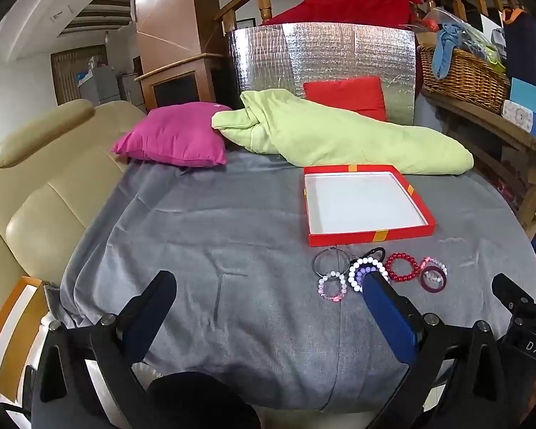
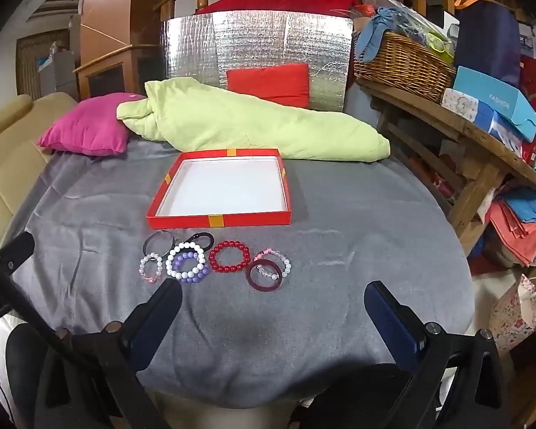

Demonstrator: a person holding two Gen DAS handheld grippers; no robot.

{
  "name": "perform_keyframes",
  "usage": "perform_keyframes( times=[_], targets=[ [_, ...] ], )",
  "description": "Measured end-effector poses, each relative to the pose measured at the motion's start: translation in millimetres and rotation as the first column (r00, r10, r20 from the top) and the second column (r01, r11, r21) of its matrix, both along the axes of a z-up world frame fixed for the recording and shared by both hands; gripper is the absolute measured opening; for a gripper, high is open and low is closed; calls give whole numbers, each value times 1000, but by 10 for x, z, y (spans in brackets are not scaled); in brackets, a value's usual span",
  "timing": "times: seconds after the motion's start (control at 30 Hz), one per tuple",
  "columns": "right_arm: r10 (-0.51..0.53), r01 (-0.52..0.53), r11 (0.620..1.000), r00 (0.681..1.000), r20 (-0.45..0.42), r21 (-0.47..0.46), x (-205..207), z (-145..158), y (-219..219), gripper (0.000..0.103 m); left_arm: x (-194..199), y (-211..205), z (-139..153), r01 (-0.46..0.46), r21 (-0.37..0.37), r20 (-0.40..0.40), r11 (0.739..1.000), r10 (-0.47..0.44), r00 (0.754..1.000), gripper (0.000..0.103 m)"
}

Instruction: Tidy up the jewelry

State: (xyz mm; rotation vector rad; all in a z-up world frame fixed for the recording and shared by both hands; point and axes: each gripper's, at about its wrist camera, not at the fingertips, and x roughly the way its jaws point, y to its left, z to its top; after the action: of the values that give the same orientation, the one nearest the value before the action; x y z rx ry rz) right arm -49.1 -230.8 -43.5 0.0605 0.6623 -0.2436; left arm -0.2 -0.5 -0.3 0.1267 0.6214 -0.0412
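Note:
A shallow red box (image 1: 371, 237) (image 2: 182, 221) with a white floor lies bare on the grey cloth (image 1: 203, 221) (image 2: 339, 250). In front of it lie several bracelets in a row: a silver bangle (image 2: 159, 240), a pink-and-white bead bracelet (image 2: 150, 268), a white bead bracelet (image 2: 185, 260) on a purple one, a red bead bracelet (image 1: 403, 268) (image 2: 230, 255) and a dark red bangle (image 1: 433, 279) (image 2: 264, 277). My left gripper (image 1: 268, 289) hangs open, left of the bracelets. My right gripper (image 2: 273, 295) hangs open just in front of them. Neither holds anything.
A green blanket (image 2: 253, 125), a pink cushion (image 2: 85, 130) and a red cushion (image 2: 269, 84) lie behind the box, before a silver foil panel (image 2: 257, 39). A beige sofa (image 1: 35, 186) is at the left. A wooden shelf (image 2: 464, 132) with a wicker basket (image 2: 403, 66) and boxes stands right.

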Motion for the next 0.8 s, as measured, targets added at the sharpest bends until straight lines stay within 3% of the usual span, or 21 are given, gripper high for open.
perform_keyframes(
  times=[0.8],
  targets=[
    [-21,21,999,1000,-6,29,17,20,-38,103,-20,-32,-14,24,2,-6,1000,-24,1000,103]
  ],
)
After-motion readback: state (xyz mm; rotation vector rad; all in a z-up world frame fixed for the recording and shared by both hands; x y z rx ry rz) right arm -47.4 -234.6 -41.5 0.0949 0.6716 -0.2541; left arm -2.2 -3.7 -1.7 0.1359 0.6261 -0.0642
